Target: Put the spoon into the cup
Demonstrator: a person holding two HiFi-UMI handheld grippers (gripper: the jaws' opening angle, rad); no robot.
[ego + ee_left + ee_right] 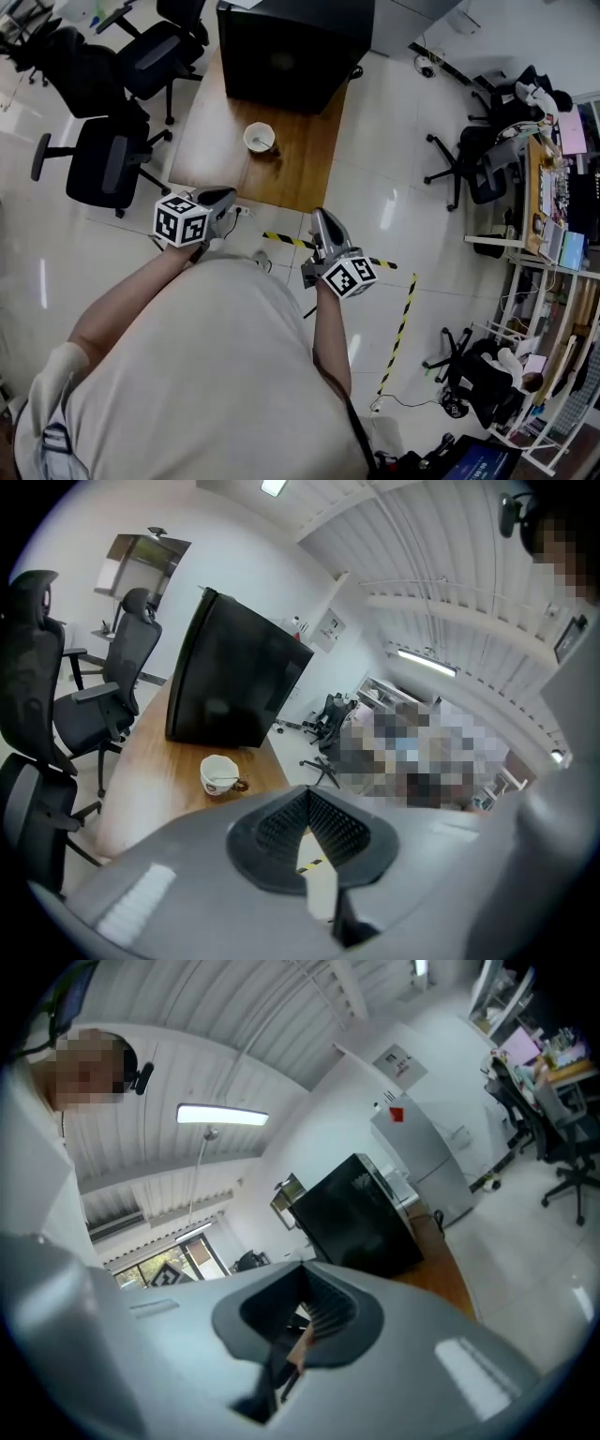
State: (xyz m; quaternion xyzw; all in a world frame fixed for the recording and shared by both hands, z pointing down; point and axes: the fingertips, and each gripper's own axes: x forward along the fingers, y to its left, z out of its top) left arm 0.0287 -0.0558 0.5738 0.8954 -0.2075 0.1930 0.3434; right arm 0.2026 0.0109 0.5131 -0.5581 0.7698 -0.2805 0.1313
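Left gripper (225, 198): jaws pressed together at the tips, nothing between them; held in front of the person's chest, off the table's near edge
Right gripper (319, 218): jaws closed on each other, empty; raised just beside the left one, over the floor
Spoon (221, 779): seen only as a thin line across the cup's mouth, apparently inside it
Cup (211, 789): white, upright on the wooden table (305, 164); well apart from both grippers
Black box (281, 56): on the table's far end, behind the cup
Floor: striped yellow-black tape (286, 241) near the table's edge; office chairs (112, 159) left of the table
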